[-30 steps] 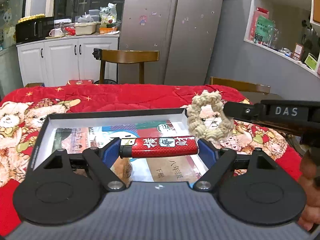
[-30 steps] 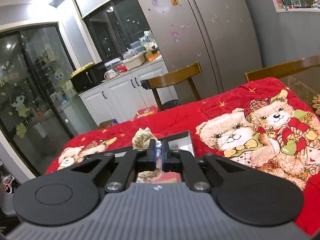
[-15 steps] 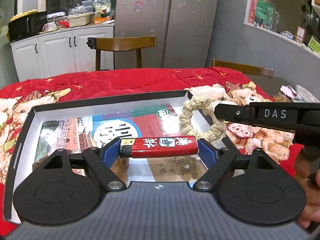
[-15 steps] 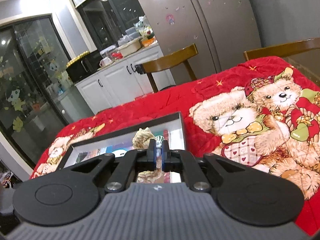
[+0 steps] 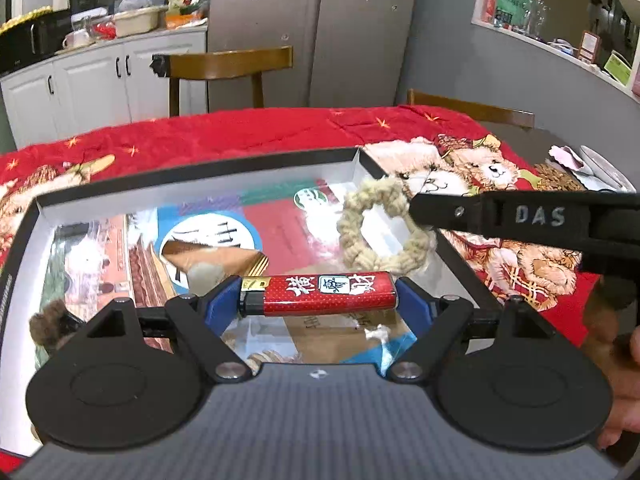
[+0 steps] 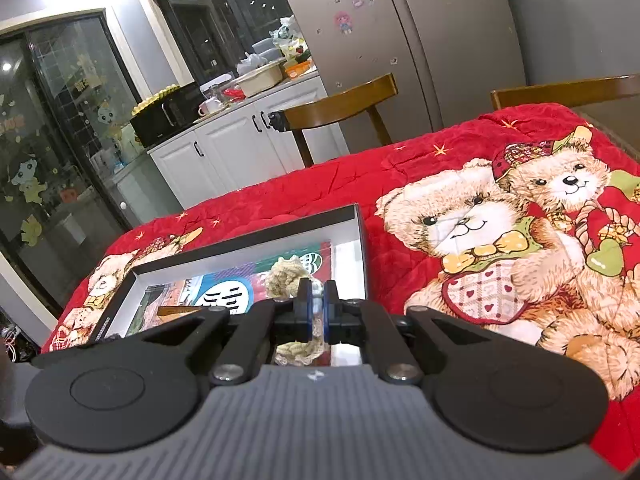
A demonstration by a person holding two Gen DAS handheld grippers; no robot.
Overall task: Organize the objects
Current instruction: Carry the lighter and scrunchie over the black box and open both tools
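Note:
A red lighter [image 5: 320, 293] with white characters lies crosswise between the blue pads of my left gripper [image 5: 319, 300], which is shut on it by its two ends, over the shallow black-rimmed box [image 5: 192, 179]. My right gripper [image 6: 316, 307] is shut on a beige braided rope ring [image 5: 380, 227], which hangs over the box's right part; in the right wrist view the rope ring [image 6: 285, 276] shows past the closed pads. The right gripper's black finger [image 5: 472, 212] reaches in from the right in the left wrist view.
The box [image 6: 248, 246] has a glossy printed floor holding a tan paper piece [image 5: 216, 258] and a brown fuzzy thing [image 5: 50, 322]. It sits on a red bear-print quilt [image 6: 460, 184]. Wooden chairs [image 5: 224, 66] stand behind the table. A hand [image 5: 622, 380] shows at the right edge.
Both grippers have sunk toward the box with their loads. The rope ring now hangs lower, inside the box's right rim, and more of the box floor shows.

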